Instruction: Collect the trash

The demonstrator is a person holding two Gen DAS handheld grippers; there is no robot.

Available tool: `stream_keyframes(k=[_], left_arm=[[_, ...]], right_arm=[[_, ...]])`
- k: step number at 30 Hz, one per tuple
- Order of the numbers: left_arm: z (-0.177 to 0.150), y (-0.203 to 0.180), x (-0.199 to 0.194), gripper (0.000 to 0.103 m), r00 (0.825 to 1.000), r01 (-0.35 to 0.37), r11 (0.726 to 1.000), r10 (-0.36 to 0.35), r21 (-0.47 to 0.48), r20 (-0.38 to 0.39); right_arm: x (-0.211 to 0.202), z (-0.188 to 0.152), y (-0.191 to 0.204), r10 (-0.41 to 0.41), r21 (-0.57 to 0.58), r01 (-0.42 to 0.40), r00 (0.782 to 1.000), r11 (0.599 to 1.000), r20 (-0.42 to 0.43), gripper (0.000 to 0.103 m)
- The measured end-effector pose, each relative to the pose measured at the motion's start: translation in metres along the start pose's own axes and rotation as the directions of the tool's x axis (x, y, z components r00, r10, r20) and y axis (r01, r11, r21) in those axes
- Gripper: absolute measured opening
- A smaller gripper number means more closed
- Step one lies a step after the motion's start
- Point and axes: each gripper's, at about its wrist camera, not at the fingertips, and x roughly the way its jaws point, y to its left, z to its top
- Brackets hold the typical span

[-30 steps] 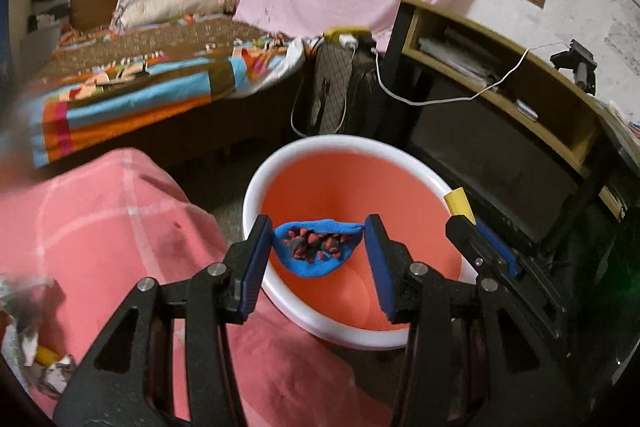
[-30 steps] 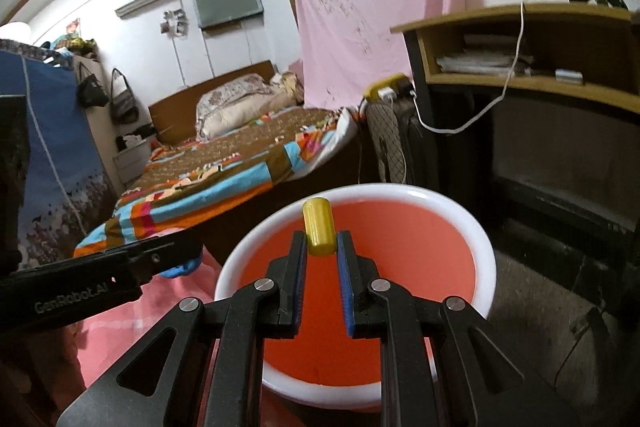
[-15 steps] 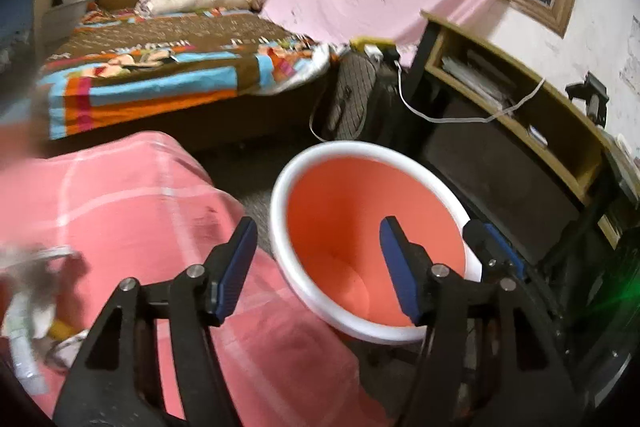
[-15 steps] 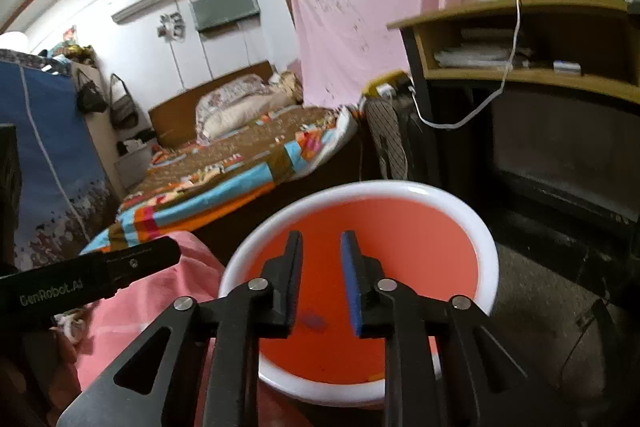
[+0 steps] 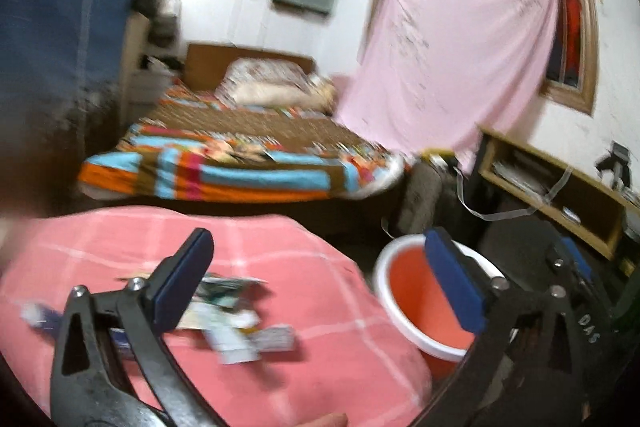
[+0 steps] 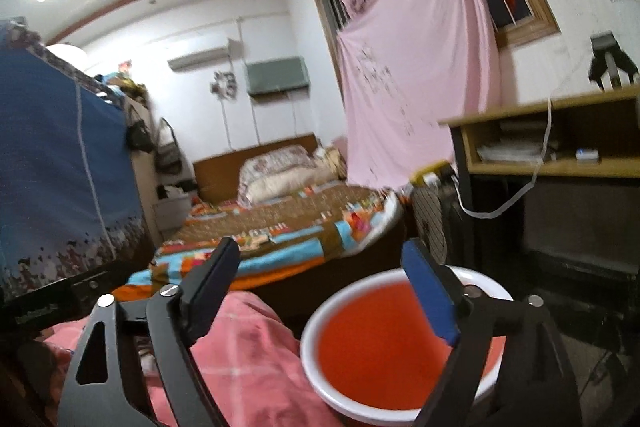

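A red bucket (image 5: 416, 303) with a white rim stands on the floor beside a pink checked cloth (image 5: 280, 259). Several scraps of paper and wrapper trash (image 5: 236, 327) lie blurred on that cloth. My left gripper (image 5: 316, 259) hangs above the cloth, left of the bucket, its jaws opening wide with nothing between them. In the right wrist view the bucket (image 6: 380, 355) sits low at the right. My right gripper (image 6: 320, 267) is raised over its near rim, jaws opening, nothing between them.
A bed (image 5: 248, 155) with a striped blanket fills the middle of the room. A wooden shelf unit (image 5: 560, 187) with a white cable stands to the right, a pink sheet (image 5: 460, 67) hangs over the window, and a blue cloth wardrobe (image 6: 60, 167) is at the left.
Both grippers let go of their loads over the bucket: the blue wrapper and the yellow piece are gone from the jaws. Both opened wide and rose; the left swung leftward over the cloth.
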Motion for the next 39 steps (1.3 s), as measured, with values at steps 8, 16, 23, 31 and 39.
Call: stream_keyframes(k=[8, 16, 23, 31, 39], left_arm=[[-0.008, 0.047, -0.054, 0.087, 0.984, -0.133, 0.991, 0.132, 0.002, 0.12], [-0.021, 0.102, -0.093, 0.088, 0.961, -0.22, 0.975, 0.223, -0.041, 0.16], [-0.03, 0.132, -0.114, 0.088, 0.942, -0.281, 0.959, 0.281, -0.026, 0.186], [-0.037, 0.156, -0.088, 0.087, 0.955, -0.294, 0.954, 0.296, -0.054, 0.034], [-0.047, 0.162, -0.056, 0.084, 0.943, -0.312, 0.945, 0.295, -0.098, -0.152]], right_arm=[[-0.021, 0.002, 0.041, 0.111, -0.056, -0.107, 0.99, 0.993, 0.085, 0.103], [-0.031, -0.008, 0.088, 0.207, -0.118, -0.196, 0.975, 0.973, 0.082, 0.103], [-0.03, -0.02, 0.123, 0.262, -0.167, -0.25, 0.963, 0.954, 0.055, 0.103], [-0.001, -0.033, 0.146, 0.267, -0.213, -0.284, 0.958, 0.935, -0.106, 0.102], [0.044, -0.056, 0.147, 0.283, -0.144, -0.356, 0.884, 0.923, -0.371, 0.071]])
